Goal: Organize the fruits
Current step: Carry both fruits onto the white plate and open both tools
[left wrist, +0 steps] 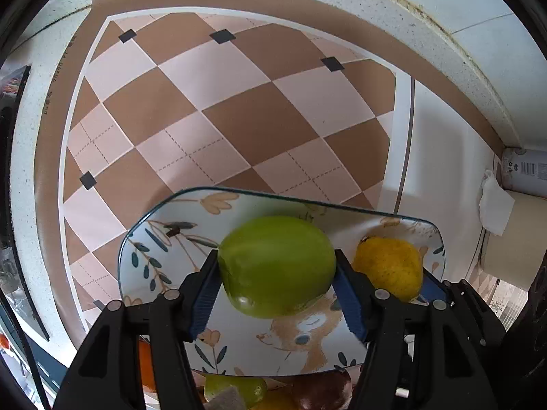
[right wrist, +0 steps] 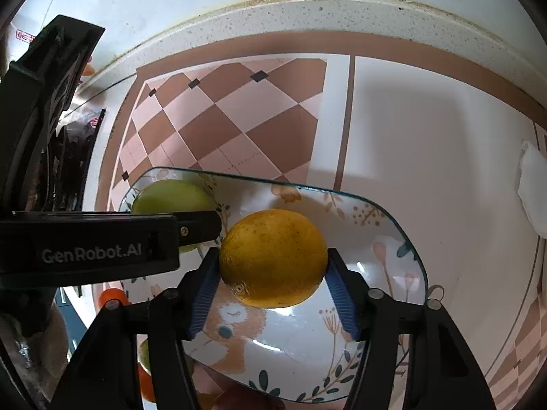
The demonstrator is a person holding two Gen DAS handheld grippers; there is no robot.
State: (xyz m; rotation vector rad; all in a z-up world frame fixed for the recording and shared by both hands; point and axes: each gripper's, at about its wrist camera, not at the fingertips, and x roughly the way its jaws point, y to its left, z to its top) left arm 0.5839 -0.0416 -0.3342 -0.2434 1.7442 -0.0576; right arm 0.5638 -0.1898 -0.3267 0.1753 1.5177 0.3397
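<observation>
Green and oval, the apple [left wrist: 277, 266] sat gripped in your left hand-held gripper [left wrist: 277, 285], long axis crosswise between the pads, over the plate [left wrist: 164, 239]. Your right hand-held gripper [right wrist: 273, 285] flanked the orange [right wrist: 273, 258], its right pad apparently just clear.

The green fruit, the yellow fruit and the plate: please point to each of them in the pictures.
green fruit [left wrist: 277, 266], left wrist view, middle of its skin between the fingers.
yellow fruit [right wrist: 273, 256], right wrist view, middle of its skin.
plate [right wrist: 393, 225], right wrist view, bare patterned part near its right rim.
</observation>
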